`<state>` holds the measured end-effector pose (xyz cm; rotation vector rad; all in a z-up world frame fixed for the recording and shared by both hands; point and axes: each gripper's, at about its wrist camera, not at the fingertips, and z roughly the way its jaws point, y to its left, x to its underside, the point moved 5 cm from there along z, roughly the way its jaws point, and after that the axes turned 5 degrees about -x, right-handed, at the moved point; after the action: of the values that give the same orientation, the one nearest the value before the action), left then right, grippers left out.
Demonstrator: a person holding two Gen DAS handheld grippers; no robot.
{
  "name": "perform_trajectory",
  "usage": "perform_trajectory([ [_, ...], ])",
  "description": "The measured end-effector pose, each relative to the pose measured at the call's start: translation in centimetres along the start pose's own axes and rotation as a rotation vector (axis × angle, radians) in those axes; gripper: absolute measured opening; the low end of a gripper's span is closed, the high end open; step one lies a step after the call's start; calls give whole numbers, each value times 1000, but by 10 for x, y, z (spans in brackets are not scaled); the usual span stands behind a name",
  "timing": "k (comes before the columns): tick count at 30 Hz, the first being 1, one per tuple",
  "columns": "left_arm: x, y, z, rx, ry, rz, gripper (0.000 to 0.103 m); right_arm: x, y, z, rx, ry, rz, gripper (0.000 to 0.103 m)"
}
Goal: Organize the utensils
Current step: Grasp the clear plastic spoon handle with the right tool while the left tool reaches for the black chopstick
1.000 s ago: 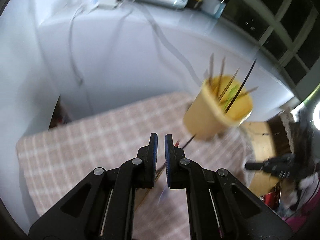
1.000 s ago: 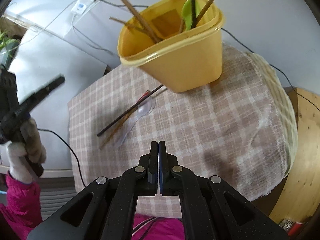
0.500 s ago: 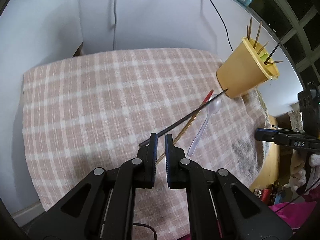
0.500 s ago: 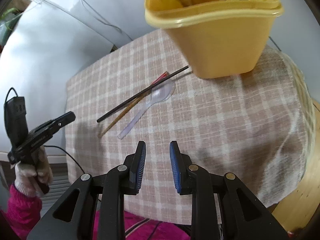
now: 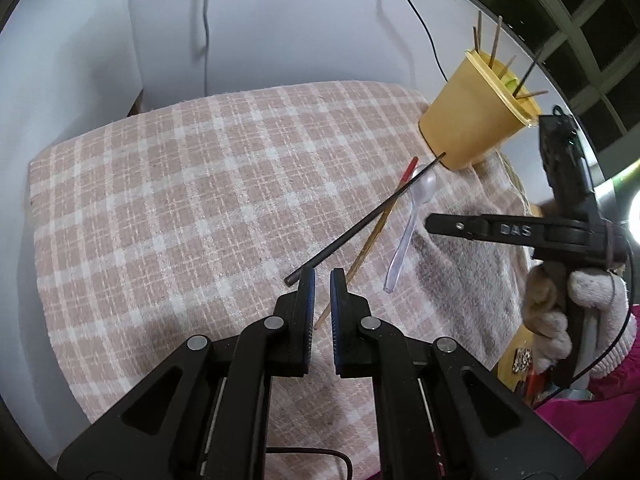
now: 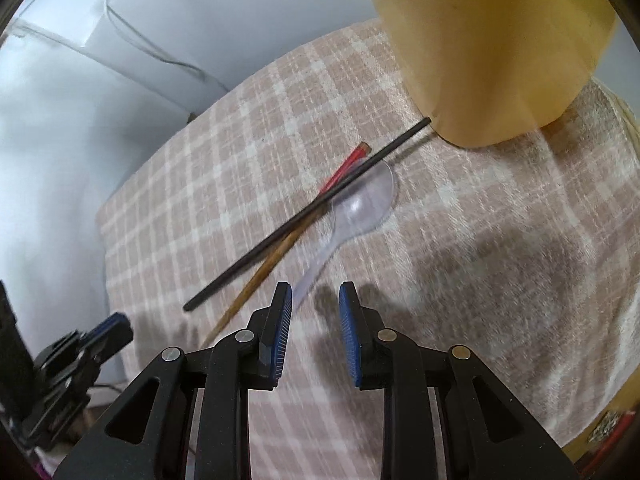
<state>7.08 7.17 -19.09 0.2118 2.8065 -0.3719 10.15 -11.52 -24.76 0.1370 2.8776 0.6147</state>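
Just beyond the parted right hand-held gripper point(image 6: 315, 297) lies the clear spoon point(image 6: 352, 212).

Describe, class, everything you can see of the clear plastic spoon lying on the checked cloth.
The clear plastic spoon is see-through and colourless, with a rounded bowl and a slim, straight handle. It lies flat on the checked cloth, bowl towards the yellow cup, handle end towards the cameras. The black chopstick crosses over the bowl's edge; the wooden chopstick with a red end lies beside it. The handle tip sits just ahead of the right claw, whose open fingers do not grip it.
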Motion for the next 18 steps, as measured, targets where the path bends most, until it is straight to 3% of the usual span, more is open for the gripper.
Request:
perform_trajectory([
  [8, 7, 20, 3, 10, 7, 32, 5, -3, -7, 17, 67, -32, 60, 23],
  [13, 4, 20, 13, 24, 34, 80, 5, -5, -2, 22, 106, -35, 32, 23],
  [18, -4, -9, 35, 28, 92, 227, 5, -5, 0, 25, 106, -12, 30, 20],
])
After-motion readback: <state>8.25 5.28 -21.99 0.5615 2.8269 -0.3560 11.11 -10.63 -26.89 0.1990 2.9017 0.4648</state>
